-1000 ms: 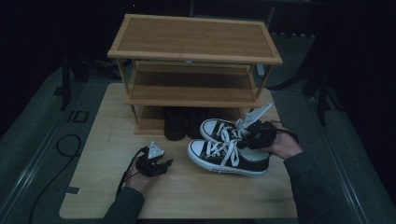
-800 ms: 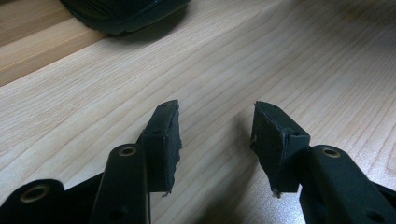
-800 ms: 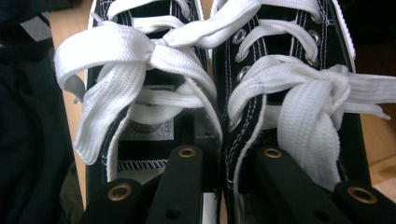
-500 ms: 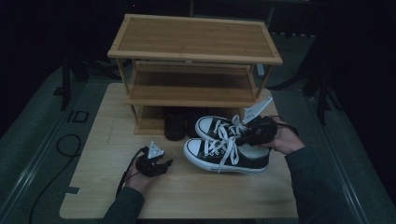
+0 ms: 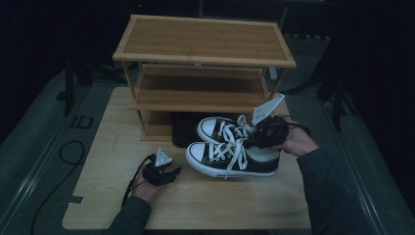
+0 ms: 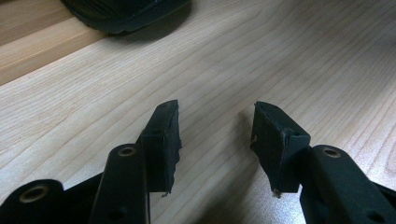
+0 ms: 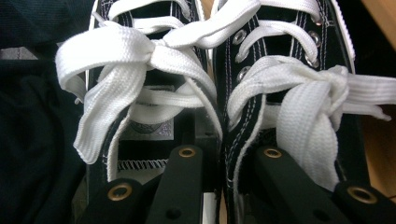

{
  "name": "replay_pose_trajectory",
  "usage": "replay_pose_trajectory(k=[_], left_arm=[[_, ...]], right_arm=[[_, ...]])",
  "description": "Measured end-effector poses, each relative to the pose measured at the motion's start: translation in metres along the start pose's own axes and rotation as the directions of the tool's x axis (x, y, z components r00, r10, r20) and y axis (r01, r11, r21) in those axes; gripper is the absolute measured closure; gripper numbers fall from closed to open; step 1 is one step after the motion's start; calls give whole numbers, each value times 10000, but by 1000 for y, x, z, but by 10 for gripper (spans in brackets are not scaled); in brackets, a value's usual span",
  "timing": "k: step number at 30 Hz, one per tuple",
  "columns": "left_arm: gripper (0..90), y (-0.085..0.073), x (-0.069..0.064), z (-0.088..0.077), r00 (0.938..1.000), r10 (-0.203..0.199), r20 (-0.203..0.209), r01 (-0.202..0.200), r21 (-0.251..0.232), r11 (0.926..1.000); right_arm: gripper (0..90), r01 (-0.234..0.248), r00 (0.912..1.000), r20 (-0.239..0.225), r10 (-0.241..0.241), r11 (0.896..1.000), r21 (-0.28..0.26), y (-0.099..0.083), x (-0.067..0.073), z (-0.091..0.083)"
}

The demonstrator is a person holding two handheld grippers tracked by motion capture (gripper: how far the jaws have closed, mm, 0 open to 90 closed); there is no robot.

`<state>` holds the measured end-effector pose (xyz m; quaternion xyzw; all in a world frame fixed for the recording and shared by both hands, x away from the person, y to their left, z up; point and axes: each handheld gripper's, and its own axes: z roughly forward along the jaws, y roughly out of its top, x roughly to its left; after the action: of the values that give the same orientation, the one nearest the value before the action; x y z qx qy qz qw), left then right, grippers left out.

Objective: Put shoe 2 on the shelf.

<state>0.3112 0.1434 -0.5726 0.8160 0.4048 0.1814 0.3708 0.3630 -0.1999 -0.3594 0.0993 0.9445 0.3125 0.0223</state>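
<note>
The right gripper (image 7: 223, 163) has its two black jaws pinched together on the touching inner collars of a pair of black canvas sneakers with white laces and white rubber toe caps (image 5: 230, 147), one jaw inside each shoe. In the high view the pair hangs from that gripper (image 5: 264, 133) just above the pale wooden table (image 5: 107, 147), toes pointing left, in front of a three-tier bamboo shoe rack (image 5: 203, 58). A dark shoe (image 5: 185, 128) sits on the rack's lowest level, just behind the sneakers.

The left gripper (image 6: 217, 135) rests low over bare table, jaws apart with nothing between them; from above it (image 5: 160, 172) sits left of the sneakers' toes.

The step in hand looks like carrying the pair to the rack. The next move calls for lifting level, then sliding the toes onto an open shelf.
</note>
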Motion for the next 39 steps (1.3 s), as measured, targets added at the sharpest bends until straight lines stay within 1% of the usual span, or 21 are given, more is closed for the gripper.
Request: replay_pose_trajectory(k=[7, 15, 17, 19, 23, 27, 29, 34, 37, 39], left_arm=[[520, 0, 0, 0, 10000, 28, 15, -28, 42, 10000], [520, 0, 1, 0, 10000, 37, -5, -37, 33, 10000], [520, 0, 1, 0, 10000, 15, 11, -15, 34, 10000], [520, 0, 0, 0, 10000, 11, 19, -11, 35, 10000], [521, 0, 0, 0, 10000, 14, 2, -14, 24, 10000], [520, 0, 0, 0, 10000, 2, 17, -2, 24, 10000], [521, 0, 0, 0, 10000, -10, 11, 10, 24, 10000], [520, 0, 0, 0, 10000, 8, 10, -8, 33, 10000], [520, 0, 0, 0, 10000, 3, 10, -3, 29, 10000], [520, 0, 0, 0, 10000, 9, 0, -9, 24, 10000]], right_arm=[[856, 86, 9999, 115, -84, 9998, -171, 9, -1, -6], [859, 112, 9991, 419, -95, 9991, -410, 23, -5, -9], [861, 99, 9992, 384, -81, 9988, -475, 26, -6, -10], [862, 100, 9996, 251, -86, 9985, -543, 30, -7, -12], [862, 157, 9992, 364, -134, 9978, -645, 37, -7, -15], [861, -6, 9979, 649, 55, 9971, -757, 43, -11, -18], [861, -191, 9963, 823, 258, 9965, -810, 46, -15, -18], [861, -631, 9895, 1240, 746, 9935, -945, 51, -25, -15], [860, -824, 9852, 1422, 960, 9917, -986, 55, -31, -12], [860, -857, 9834, 1509, 1002, 9913, -998, 57, -32, -10]])
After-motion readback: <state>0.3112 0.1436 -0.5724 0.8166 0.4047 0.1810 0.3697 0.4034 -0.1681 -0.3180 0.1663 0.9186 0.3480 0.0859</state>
